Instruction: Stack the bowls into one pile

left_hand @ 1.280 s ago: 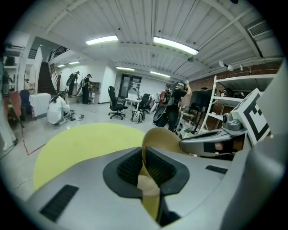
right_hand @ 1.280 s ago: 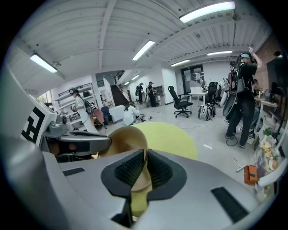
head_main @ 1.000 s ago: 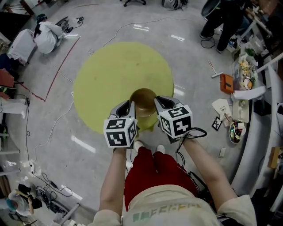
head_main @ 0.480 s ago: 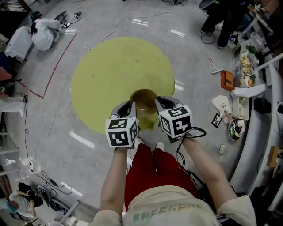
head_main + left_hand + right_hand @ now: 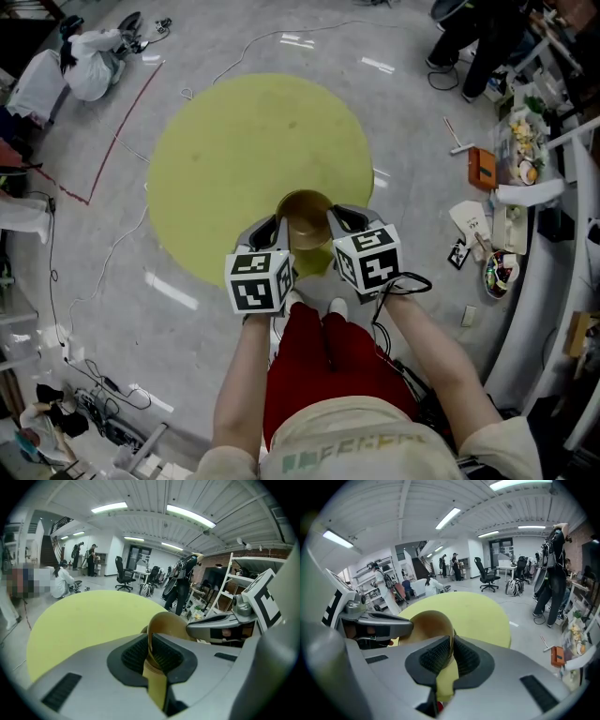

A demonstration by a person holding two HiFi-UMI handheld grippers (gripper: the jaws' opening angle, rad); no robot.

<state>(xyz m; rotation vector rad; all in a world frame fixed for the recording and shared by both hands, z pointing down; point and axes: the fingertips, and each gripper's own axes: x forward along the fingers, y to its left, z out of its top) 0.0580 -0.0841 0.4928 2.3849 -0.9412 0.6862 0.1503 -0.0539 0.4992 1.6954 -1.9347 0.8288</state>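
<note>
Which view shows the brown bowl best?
The head view: the bowl shows nearly whole from above, between the left gripper and the right gripper. The left gripper view and the right gripper view each show only part of it, its rim pinched in that gripper's jaws.

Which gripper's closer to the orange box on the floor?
Right. In the head view the right gripper is down-left of the orange box; the left gripper is farther left, across the bowl that both are shut on.
</note>
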